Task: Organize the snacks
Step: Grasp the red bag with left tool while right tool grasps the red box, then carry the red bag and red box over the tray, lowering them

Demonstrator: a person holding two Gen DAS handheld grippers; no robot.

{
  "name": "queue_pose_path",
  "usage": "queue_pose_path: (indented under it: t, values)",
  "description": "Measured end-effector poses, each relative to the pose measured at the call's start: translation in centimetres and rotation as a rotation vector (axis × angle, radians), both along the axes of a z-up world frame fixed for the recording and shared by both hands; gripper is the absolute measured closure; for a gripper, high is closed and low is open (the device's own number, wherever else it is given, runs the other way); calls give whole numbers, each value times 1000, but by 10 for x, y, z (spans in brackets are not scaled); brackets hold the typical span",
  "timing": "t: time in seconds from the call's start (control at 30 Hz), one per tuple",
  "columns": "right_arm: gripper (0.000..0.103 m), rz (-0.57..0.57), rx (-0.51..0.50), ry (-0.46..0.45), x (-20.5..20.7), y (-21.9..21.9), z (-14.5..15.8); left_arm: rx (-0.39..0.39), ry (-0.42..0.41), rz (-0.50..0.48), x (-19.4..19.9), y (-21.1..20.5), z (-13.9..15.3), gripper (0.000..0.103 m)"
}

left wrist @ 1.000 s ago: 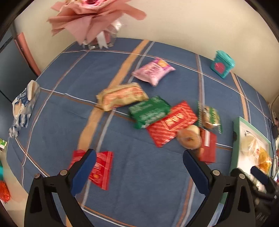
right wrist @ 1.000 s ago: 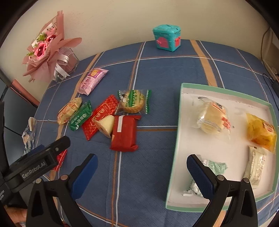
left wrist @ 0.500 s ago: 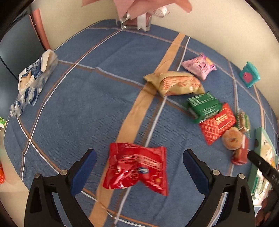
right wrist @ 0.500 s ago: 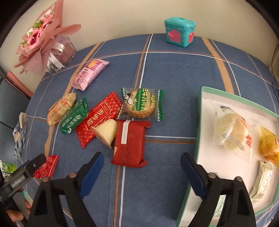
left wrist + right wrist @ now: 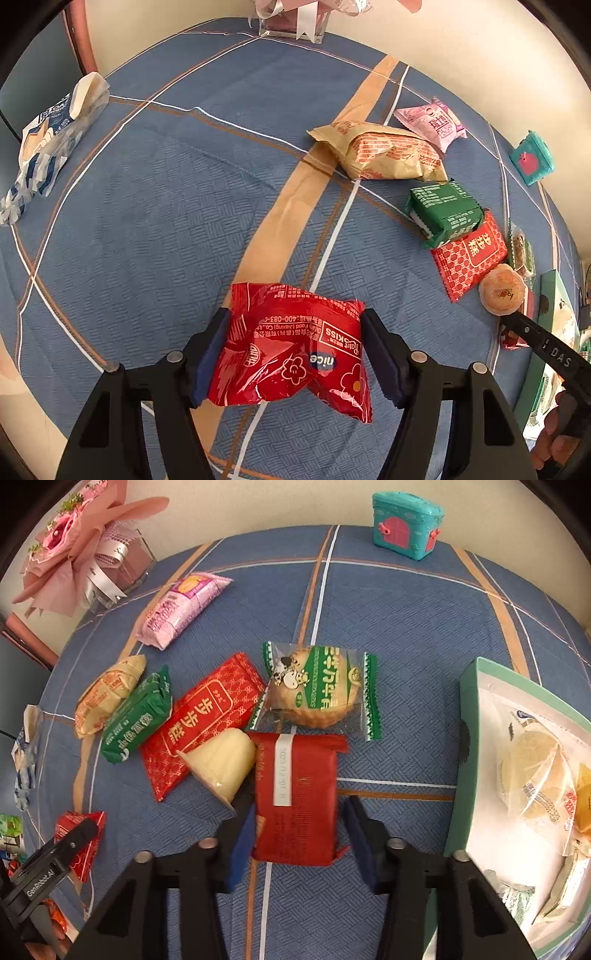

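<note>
The left hand-held gripper (image 5: 295, 360) has just been closing, and its blue pads now press both sides of the crinkly red foil snack bag (image 5: 291, 350), which lies at the near left of the blue plaid-clothed worktop (image 5: 166, 221). The right hand-held gripper (image 5: 297, 843) has likewise been closing around the near end of the dark red rectangular snack packet (image 5: 299, 794), whose long axis runs straight away from it. The white, green-rimmed tray (image 5: 467, 701) lies just right of that packet, so the right hand is nearer for the drop.
</note>
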State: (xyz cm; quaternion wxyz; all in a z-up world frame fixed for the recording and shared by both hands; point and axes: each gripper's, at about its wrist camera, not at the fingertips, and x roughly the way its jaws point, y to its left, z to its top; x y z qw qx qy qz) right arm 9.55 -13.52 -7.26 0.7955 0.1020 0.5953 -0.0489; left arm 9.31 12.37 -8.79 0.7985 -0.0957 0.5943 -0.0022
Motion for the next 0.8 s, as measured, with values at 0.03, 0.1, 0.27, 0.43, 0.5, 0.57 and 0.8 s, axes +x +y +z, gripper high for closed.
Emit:
queue_pose_path:
  t: [0.03, 0.1, 0.27, 0.43, 0.5, 0.57, 0.8]
  values:
    - [59, 3, -7, 6, 0, 0, 0, 1, -2, -2, -2, 2, 0, 33]
    - [60, 4, -11, 0, -3, 2, -1, -9, -5, -5, 0, 0, 2, 35]
    - [61, 5, 1, -1, -12, 2, 6, -19, -8, -20, -6, -6, 11, 36]
    - [61, -6, 31, -14, -25, -2, 19, -26, -38, -29, -13, -17, 33, 36]
    - [61, -11, 41, -27, -33, -5, 28, -27, -59, -42, -16, -27, 48, 36]
    - [61, -16, 44, -39, -39, -7, 37, -29, -75, -55, -19, -37, 58, 36]
    - [61, -63, 76, -78, -61, -26, 65, -41, -139, -125, -25, -92, 95, 36]
